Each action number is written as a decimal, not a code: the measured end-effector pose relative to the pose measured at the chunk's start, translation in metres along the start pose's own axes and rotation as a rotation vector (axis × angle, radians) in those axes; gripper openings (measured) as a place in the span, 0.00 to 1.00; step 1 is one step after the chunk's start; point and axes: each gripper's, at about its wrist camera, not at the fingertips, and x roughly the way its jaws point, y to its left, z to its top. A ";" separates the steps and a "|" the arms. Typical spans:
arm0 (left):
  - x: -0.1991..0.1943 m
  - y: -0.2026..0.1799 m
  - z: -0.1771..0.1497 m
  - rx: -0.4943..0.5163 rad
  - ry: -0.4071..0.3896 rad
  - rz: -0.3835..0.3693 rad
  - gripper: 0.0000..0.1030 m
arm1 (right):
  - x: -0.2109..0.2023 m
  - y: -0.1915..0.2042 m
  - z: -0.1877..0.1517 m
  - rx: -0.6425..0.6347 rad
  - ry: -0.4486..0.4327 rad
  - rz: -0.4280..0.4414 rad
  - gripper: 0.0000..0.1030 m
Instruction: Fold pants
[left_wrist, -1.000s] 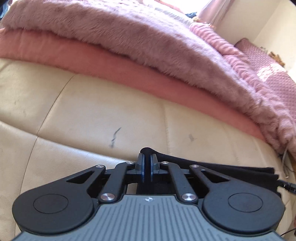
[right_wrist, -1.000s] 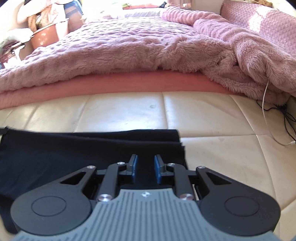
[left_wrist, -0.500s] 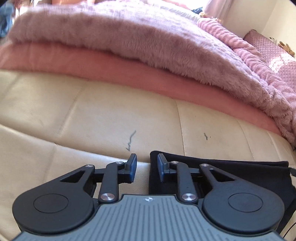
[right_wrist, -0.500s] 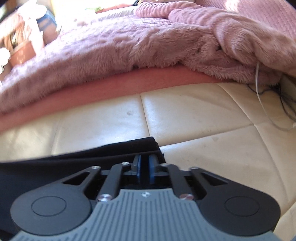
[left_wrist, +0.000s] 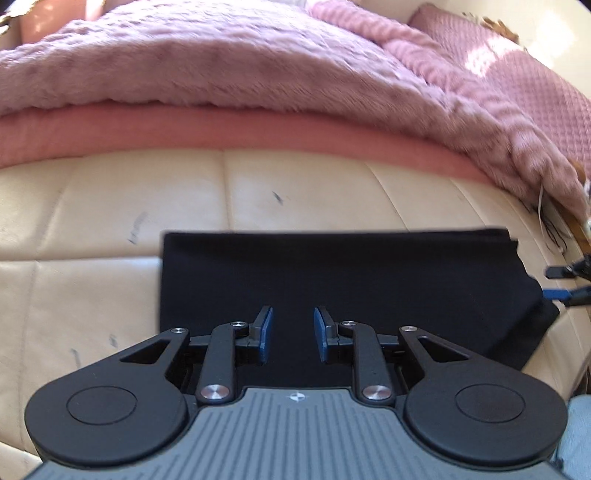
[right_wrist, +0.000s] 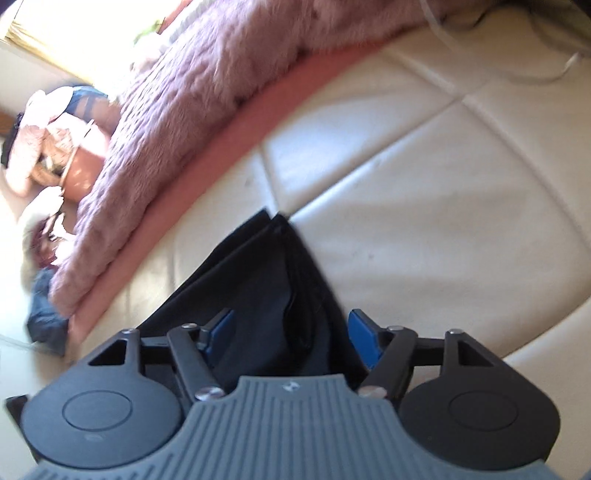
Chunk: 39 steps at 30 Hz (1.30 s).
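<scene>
Black pants (left_wrist: 332, 273) folded into a flat rectangle on the cream cushion (left_wrist: 295, 192), at 12 o'clock from the left gripper (left_wrist: 292, 334). Jaws parted moderately, holding nothing, poised above the cloth. Right gripper (right_wrist: 290, 338) with jaws spread wide, empty, straddling a layered corner of the pants (right_wrist: 266, 291), which points toward 12 o'clock. Pink blanket (left_wrist: 221, 74) heaped beyond, from 10 to 2 o'clock. View tilted and blurred at the right wrist.

Sunlit cream leather cushions (left_wrist: 295, 192) meet a pink sheet (left_wrist: 258, 129) under a fluffy mauve blanket (left_wrist: 221, 62).
</scene>
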 end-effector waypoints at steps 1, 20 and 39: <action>0.002 -0.004 -0.001 0.012 0.010 -0.001 0.25 | 0.005 -0.001 0.002 -0.015 0.018 -0.011 0.62; 0.022 -0.012 -0.009 0.068 0.093 0.076 0.25 | 0.048 -0.025 0.043 -0.029 0.210 0.239 0.55; 0.059 -0.071 0.034 0.236 0.025 -0.008 0.25 | 0.021 0.014 0.035 -0.097 0.163 0.167 0.11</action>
